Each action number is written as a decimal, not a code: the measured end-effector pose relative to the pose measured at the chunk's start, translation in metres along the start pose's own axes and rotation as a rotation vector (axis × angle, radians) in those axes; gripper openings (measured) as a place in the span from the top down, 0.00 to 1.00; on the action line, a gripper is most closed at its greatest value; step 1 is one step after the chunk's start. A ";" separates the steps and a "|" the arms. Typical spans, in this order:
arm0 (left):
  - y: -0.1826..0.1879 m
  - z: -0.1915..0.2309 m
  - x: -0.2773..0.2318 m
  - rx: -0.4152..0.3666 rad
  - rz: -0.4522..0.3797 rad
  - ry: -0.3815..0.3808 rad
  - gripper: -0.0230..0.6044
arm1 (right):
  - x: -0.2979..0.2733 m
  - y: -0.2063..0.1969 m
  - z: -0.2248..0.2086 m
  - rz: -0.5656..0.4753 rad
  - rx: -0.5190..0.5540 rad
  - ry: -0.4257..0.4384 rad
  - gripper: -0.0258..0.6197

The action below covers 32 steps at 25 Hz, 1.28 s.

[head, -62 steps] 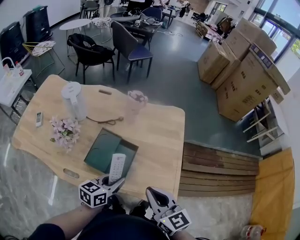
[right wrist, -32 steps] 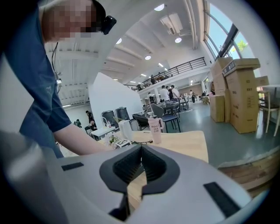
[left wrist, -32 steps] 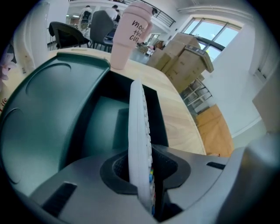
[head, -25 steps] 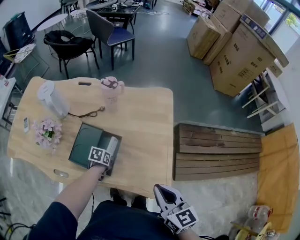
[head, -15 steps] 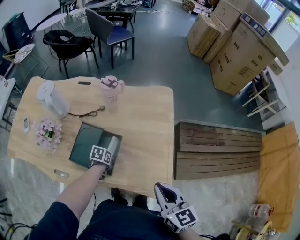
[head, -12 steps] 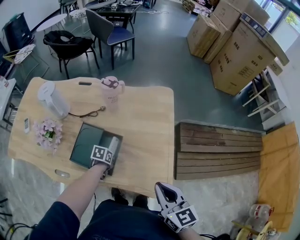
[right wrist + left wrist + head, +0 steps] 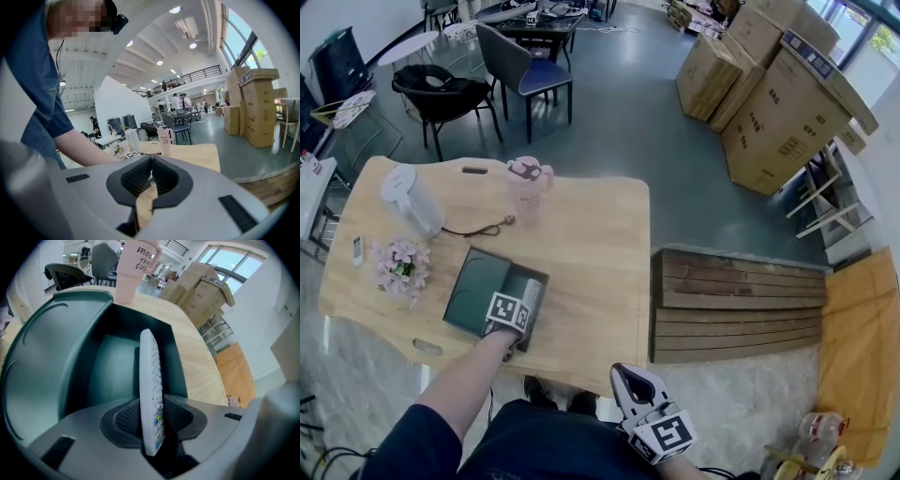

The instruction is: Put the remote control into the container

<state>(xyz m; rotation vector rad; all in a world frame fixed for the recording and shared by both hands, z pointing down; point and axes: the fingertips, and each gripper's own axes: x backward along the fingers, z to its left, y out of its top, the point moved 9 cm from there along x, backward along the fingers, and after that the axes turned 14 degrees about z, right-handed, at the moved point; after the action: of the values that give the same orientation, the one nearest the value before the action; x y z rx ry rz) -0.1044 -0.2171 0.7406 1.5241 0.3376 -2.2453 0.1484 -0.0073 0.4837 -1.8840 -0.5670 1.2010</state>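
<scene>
The white remote control (image 7: pixel 151 380) stands on edge between the pads of my left gripper (image 7: pixel 152 413), its far end down inside the dark green container (image 7: pixel 42 348). Both pads still touch the remote while the jaws are opening. In the head view the left gripper (image 7: pixel 523 302) sits over the right part of the container (image 7: pixel 478 281) on the wooden table, with the remote (image 7: pixel 532 292) poking out ahead of the marker cube. My right gripper (image 7: pixel 624 380) hangs near my body, off the table's front edge, with its jaws shut (image 7: pixel 150 160) on nothing.
A pink lidded cup (image 7: pixel 528 183) stands behind the container, with a white kettle (image 7: pixel 411 199) and its cord at the back left. A pot of flowers (image 7: pixel 401 265) and a small remote (image 7: pixel 358 249) lie left. A wooden pallet (image 7: pixel 736 300) lies right of the table.
Since 2.5 s ago the left gripper has carried the remote from the table's front edge out over the container. Over the last second it has stayed there.
</scene>
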 end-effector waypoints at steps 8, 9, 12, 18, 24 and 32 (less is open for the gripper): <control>-0.006 0.000 0.011 -0.018 -0.009 0.018 0.67 | -0.002 0.005 0.003 -0.014 0.015 0.022 0.93; -0.008 -0.001 0.013 -0.023 -0.013 0.022 0.67 | -0.002 0.005 0.004 -0.016 0.017 0.027 0.93; -0.015 -0.008 0.023 -0.056 -0.047 0.039 0.67 | -0.005 0.010 0.007 -0.016 0.029 0.041 0.93; -0.042 -0.031 0.059 -0.154 -0.233 0.006 0.67 | -0.013 0.019 0.015 -0.023 0.057 0.077 0.93; -0.067 -0.056 0.096 -0.286 -0.396 0.014 0.67 | -0.022 0.024 0.022 -0.024 0.074 0.114 0.93; -0.097 -0.111 0.156 -0.397 -0.642 -0.058 0.80 | -0.030 0.032 0.031 -0.022 0.111 0.163 0.93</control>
<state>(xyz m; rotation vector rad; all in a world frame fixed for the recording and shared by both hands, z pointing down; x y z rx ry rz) -0.1071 -0.1151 0.5521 1.2446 1.3241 -2.4512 0.1056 -0.0344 0.4667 -1.8562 -0.4226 1.0324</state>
